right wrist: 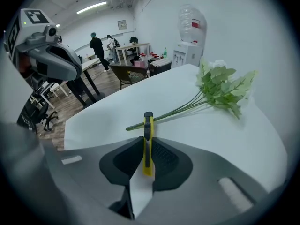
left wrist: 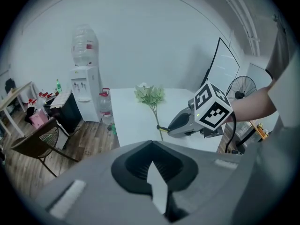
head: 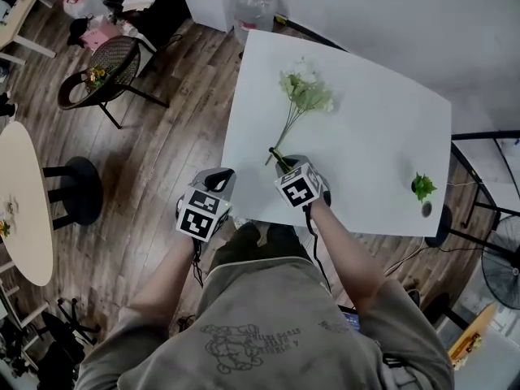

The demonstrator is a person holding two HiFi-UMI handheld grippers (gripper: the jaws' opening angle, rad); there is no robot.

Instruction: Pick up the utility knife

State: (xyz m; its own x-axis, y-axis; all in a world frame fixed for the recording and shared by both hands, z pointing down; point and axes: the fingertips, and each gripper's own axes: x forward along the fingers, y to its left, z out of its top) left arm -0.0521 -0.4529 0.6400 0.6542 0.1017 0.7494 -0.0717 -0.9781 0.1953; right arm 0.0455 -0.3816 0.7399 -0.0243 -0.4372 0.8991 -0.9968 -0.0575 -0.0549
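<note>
At the white table's near edge, six o'clock of the artificial flower sprig, the right gripper pinches the yellow utility knife by its flat sides, probably so it lifts steadily. At its nine o'clock the left gripper is pressed together on nothing.

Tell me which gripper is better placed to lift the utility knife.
Right. The right gripper has its jaws clamped on the yellow utility knife, by the flower stems on the white table. The left gripper is shut on nothing, off to the side near the table's edge.
</note>
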